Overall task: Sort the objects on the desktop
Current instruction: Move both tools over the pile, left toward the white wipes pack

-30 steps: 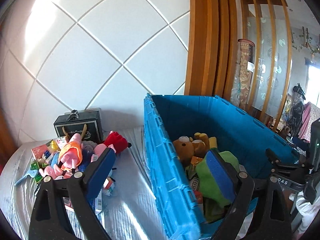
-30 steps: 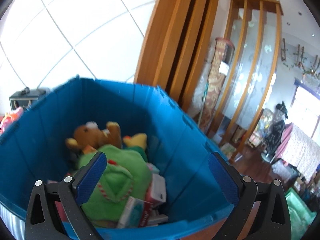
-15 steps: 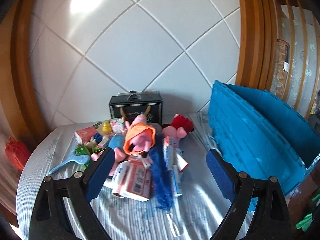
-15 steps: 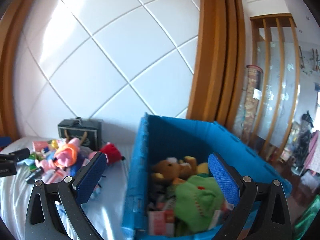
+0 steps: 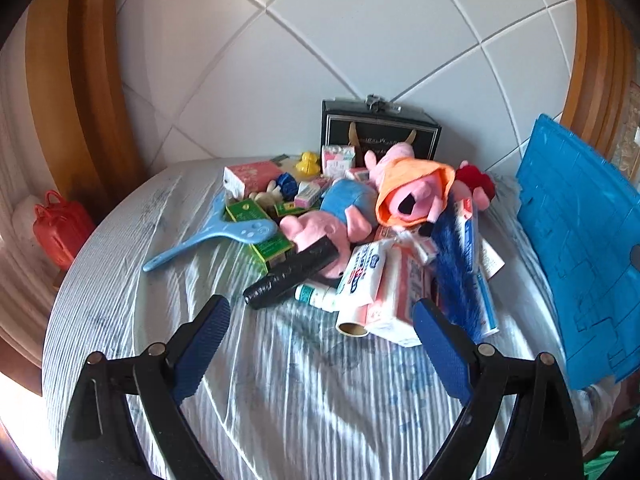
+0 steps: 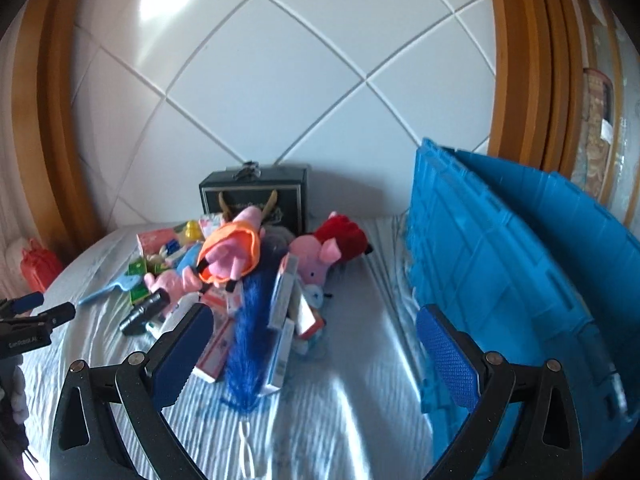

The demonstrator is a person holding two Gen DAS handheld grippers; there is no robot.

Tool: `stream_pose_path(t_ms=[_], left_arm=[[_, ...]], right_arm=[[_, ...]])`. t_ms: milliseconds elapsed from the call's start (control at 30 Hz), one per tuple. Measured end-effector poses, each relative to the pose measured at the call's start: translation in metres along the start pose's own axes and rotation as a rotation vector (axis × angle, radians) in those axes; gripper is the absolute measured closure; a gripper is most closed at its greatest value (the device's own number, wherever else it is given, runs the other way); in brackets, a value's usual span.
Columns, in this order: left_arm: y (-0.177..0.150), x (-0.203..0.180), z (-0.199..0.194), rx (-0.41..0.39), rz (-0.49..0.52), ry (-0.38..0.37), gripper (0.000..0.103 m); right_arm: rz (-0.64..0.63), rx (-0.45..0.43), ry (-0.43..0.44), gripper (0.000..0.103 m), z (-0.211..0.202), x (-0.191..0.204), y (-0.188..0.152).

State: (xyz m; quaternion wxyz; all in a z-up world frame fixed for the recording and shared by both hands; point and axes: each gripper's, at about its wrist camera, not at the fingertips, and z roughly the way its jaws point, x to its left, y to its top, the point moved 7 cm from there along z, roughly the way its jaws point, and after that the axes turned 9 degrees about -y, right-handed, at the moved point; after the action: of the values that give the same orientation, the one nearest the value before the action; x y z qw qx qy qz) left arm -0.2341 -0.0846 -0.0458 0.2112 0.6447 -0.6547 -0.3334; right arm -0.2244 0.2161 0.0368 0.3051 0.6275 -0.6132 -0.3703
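Both claws open and empty over the desk, facing a heap of toys and boxes beside a blue crate.

The left claw point(image 5: 322, 334) and right claw point(image 6: 310, 342) stand wide with nothing between the pads. The heap on the striped cloth of the desk point(image 5: 280, 400) holds a pink plush pig in an orange hood point(image 5: 412, 194), a light blue hand mirror point(image 5: 212, 238), a black roll point(image 5: 294, 270), a blue feather duster point(image 6: 248, 332) and pink and white cartons point(image 5: 384, 292) whose print is too blurred to read. A black case point(image 6: 256, 196) stands at the wall behind. The blue crate point(image 6: 516, 280) sits to the right, apart from the heap. At the right view's left edge the other gripper body shows white lettering, roughly "GenRobot.AI".
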Motion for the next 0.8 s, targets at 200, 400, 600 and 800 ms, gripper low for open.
stream_pose_path(t_ms=[200, 400, 600, 800], left_arm=[[-0.015, 0.002, 0.061, 0.110, -0.038, -0.034, 0.009], [-0.005, -0.014, 0.116, 0.163, 0.003, -0.061, 0.010], [-0.001, -0.022, 0.176, 0.255, 0.070, -0.059, 0.041], [-0.006, -0.017, 0.217, 0.310, 0.088, -0.058, 0.043]], right_arm=[[-0.036, 0.171, 0.003, 0.000, 0.063, 0.001, -0.039], [-0.044, 0.285, 0.005, 0.000, 0.113, 0.004, -0.058], [-0.029, 0.397, 0.033, 0.000, 0.160, 0.016, -0.067], [0.001, 0.503, 0.095, 0.025, 0.197, 0.038, -0.083]])
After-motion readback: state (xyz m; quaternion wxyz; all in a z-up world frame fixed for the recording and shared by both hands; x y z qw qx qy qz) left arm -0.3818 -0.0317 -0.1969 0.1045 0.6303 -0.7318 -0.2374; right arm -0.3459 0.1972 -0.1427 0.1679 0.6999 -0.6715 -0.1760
